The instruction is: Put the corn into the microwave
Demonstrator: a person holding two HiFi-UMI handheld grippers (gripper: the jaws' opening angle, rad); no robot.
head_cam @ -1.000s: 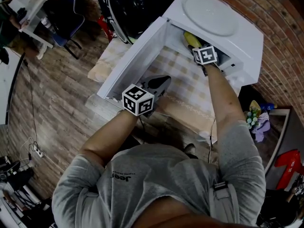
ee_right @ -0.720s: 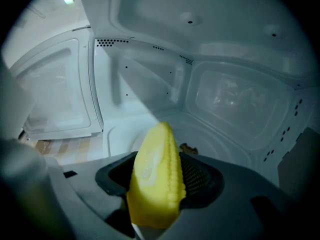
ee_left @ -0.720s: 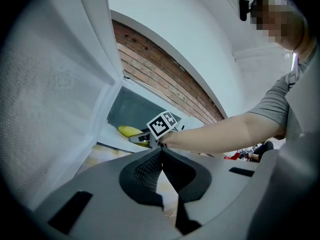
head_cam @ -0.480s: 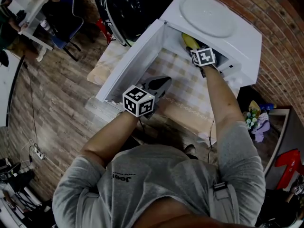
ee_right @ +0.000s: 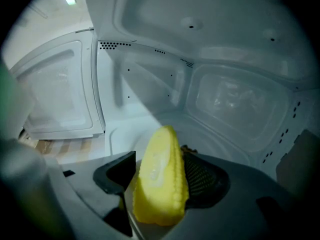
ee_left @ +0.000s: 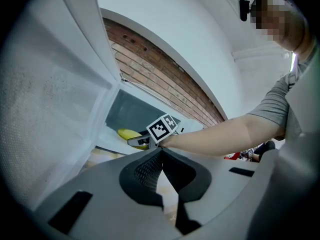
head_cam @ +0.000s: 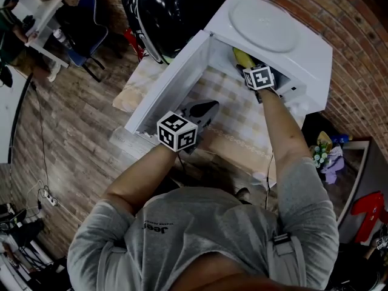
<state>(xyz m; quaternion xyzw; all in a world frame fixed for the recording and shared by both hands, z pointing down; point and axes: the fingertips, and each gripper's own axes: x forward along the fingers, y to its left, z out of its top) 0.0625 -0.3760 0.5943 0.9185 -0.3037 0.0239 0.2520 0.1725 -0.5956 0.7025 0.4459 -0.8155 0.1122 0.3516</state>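
Note:
The yellow corn [ee_right: 160, 179] lies between the jaws of my right gripper [ee_right: 162, 196], inside the white microwave [head_cam: 315, 47], just above its floor. Those jaws are opening and the pads no longer seem to press on the cob. In the head view the right gripper [head_cam: 248, 66] reaches into the cavity, with the corn [head_cam: 241, 57] showing at its tip. The microwave door [head_cam: 173, 80] is swung wide to the left. My left gripper [head_cam: 203, 109] hovers over the table by the door, shut and holding nothing. The left gripper [ee_left: 160, 154] view shows the corn [ee_left: 129, 133] in the cavity.
The microwave stands on a table with a checkered cloth [head_cam: 236, 111], against a brick wall. A round white plate [head_cam: 267, 22] lies on the microwave's top. A large black domed object [head_cam: 163, 11] sits behind the door. A chair [head_cam: 85, 23] stands on the wooden floor at the left.
Both hands keep their places, with the corn still in the microwave mouth. Only the head view shifts slightly.

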